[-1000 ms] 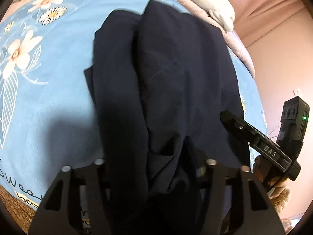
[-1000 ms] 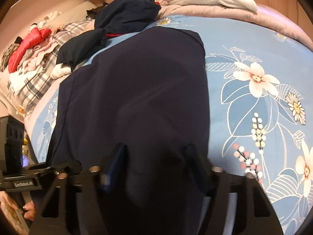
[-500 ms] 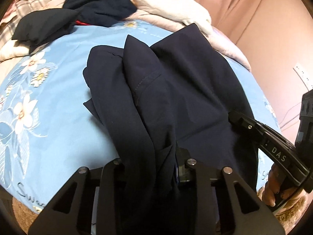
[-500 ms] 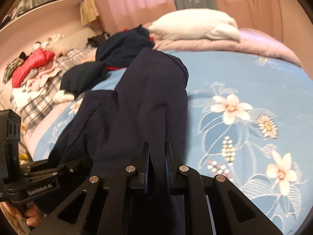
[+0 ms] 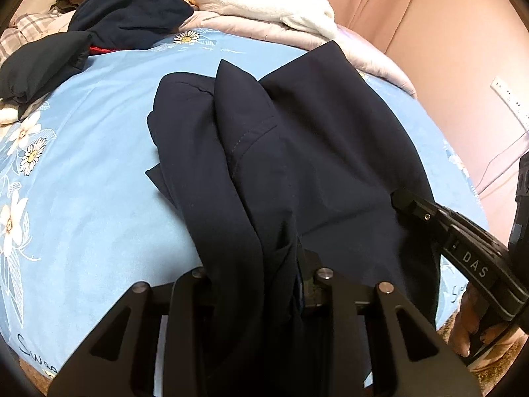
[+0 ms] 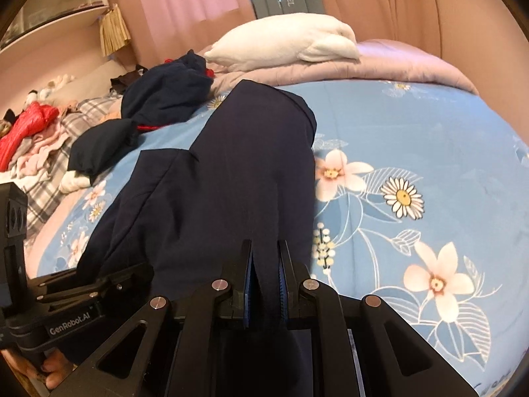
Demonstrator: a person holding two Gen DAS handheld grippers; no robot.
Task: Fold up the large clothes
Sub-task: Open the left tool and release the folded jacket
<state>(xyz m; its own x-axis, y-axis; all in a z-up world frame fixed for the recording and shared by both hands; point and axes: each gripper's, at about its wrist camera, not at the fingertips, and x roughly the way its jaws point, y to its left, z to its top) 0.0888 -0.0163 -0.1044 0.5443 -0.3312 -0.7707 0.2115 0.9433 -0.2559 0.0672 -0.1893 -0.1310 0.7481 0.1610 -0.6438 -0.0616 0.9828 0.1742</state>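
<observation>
Pink curtains (image 6: 185, 0) hang behind a bed with a blue flowered sheet (image 5: 99, 172). Along its middle lies a dark navy garment (image 5: 297, 152), near end lifted. Left gripper (image 5: 264, 284) and right gripper (image 6: 266, 284) each pinch a fold of it.

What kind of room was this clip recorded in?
Almost certainly a bedroom. The navy garment held by both grippers lies on a bed with a blue floral sheet. A white pillow sits on a pink quilt at the far end, with pink curtains behind.
</observation>
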